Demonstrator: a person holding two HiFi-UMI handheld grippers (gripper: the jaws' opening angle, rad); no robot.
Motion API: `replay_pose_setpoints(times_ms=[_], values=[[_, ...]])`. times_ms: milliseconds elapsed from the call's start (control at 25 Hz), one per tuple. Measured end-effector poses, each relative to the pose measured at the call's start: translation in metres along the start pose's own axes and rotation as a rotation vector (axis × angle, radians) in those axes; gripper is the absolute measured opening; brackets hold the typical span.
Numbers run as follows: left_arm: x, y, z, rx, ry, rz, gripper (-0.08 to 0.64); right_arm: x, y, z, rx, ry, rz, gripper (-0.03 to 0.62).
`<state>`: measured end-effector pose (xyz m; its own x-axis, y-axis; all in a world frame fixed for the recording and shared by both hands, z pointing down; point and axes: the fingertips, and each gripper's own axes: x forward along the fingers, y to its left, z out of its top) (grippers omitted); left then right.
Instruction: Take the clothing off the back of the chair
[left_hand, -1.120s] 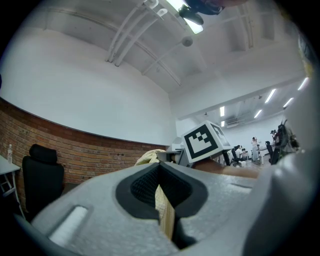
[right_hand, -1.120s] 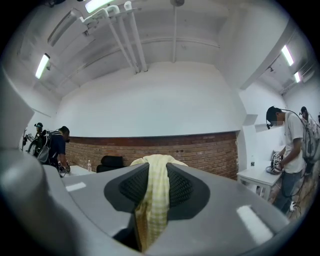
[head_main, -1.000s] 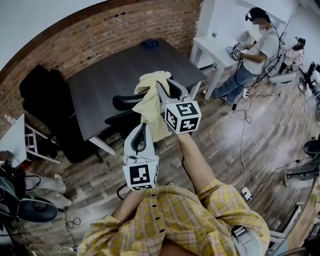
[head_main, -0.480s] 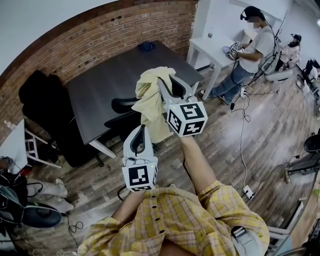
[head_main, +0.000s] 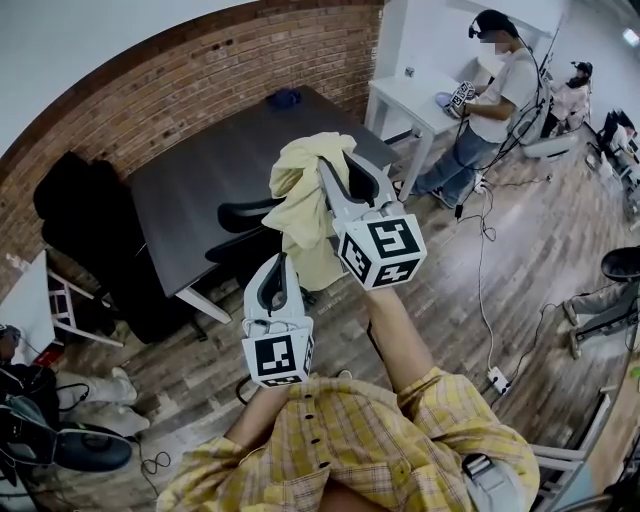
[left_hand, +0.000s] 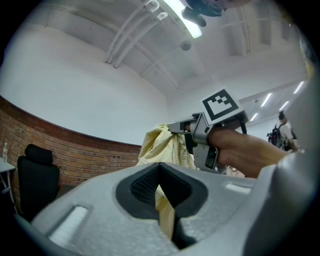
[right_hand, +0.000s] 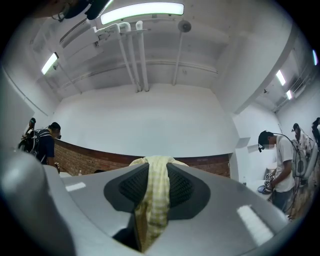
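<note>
The right claw (head_main: 326, 166) is gripping the top of the yellow clothing (head_main: 300, 205); the left claw (head_main: 282, 264) is pinching its hanging edge near the black chair (head_main: 243, 214).

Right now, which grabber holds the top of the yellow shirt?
The right gripper: it pinches the bunched top of the yellow shirt; the left gripper grips a lower edge.

The grey plastic left gripper (head_main: 280, 266) was held low and close to the chest, pointing forward about level. Its jaws were closed on a strip of the pale yellow checked garment (head_main: 302, 192). The grey plastic right gripper (head_main: 324, 166) stood higher and farther out on a bare, extended right forearm (head_main: 395, 325). It was tilted slightly upward, its jaws clamped on a fold of the same garment. The upper arms wore yellow plaid sleeves (head_main: 445, 400).
</note>
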<state>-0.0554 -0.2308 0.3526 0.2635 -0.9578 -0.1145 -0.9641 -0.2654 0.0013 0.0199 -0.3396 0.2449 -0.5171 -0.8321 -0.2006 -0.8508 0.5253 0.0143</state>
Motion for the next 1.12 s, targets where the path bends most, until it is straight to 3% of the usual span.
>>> replay_pose_setpoints(times_ms=[360,1120], values=[[-0.003,-0.006,0.004,-0.005,-0.003,-0.022,-0.003,-0.018,0.005,0.002,-0.001,-0.009,-0.015,0.109],[-0.015,-0.025,0.005,-0.004,-0.004,-0.063,-0.003,-0.071,0.012,-0.037,0.007,0.041,-0.06,0.11]])
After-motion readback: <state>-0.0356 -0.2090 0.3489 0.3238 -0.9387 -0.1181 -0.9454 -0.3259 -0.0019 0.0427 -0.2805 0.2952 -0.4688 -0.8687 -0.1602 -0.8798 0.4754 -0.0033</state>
